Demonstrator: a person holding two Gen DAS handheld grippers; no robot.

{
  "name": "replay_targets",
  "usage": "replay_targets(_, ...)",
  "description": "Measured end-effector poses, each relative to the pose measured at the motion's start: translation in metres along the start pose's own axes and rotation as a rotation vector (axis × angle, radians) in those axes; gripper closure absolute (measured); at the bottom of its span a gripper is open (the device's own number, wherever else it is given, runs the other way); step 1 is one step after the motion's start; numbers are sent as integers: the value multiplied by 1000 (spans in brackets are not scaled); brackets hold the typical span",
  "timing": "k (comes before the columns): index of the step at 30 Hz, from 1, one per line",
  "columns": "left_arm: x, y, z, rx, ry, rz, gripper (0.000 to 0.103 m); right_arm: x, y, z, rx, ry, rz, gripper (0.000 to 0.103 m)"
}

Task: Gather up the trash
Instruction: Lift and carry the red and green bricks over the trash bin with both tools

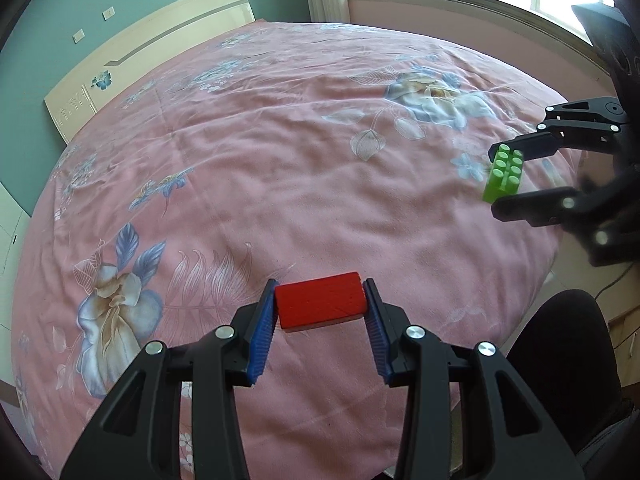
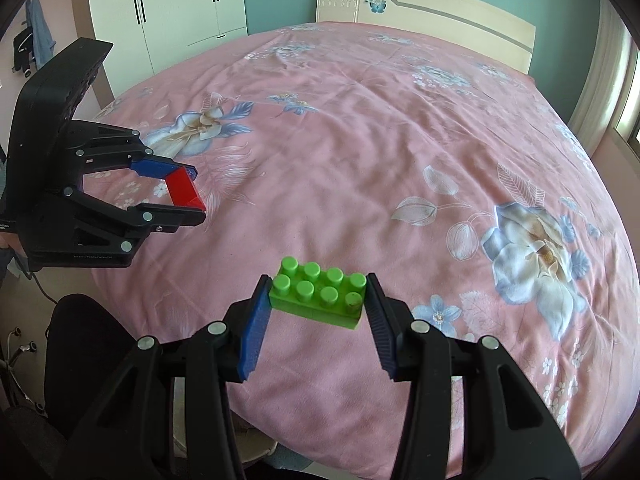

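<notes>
While both tools are raised above the bed (image 1: 280, 152), each carries one piece. Left gripper (image 1: 320, 304): blue pads (image 1: 262, 334) clamped on the short ends of a red block (image 1: 320, 300), held clear of the pink floral cover, over the bed's near edge. Right gripper (image 2: 318, 300): jaws closed on the ends of a green studded brick (image 2: 318, 294), studs up, also off the cover, near the same edge. White wardrobe (image 2: 180, 4) stands beyond the bed's far corner.
</notes>
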State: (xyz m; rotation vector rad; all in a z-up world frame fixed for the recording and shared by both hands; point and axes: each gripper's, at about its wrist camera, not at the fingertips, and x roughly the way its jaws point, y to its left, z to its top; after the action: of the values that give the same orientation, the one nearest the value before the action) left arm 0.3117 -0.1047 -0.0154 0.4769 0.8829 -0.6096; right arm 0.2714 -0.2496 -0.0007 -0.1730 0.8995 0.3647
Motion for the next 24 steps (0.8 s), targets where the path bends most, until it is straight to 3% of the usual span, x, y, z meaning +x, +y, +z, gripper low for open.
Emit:
replay_targets(15,-41,-34,-59,-22,-5,-2,59,-32,57,-45,-73,19,2,55)
replay_targets(24,-56,-57,-102,-86,23,-8,59,-40,88,-80,-78,50,12,55)
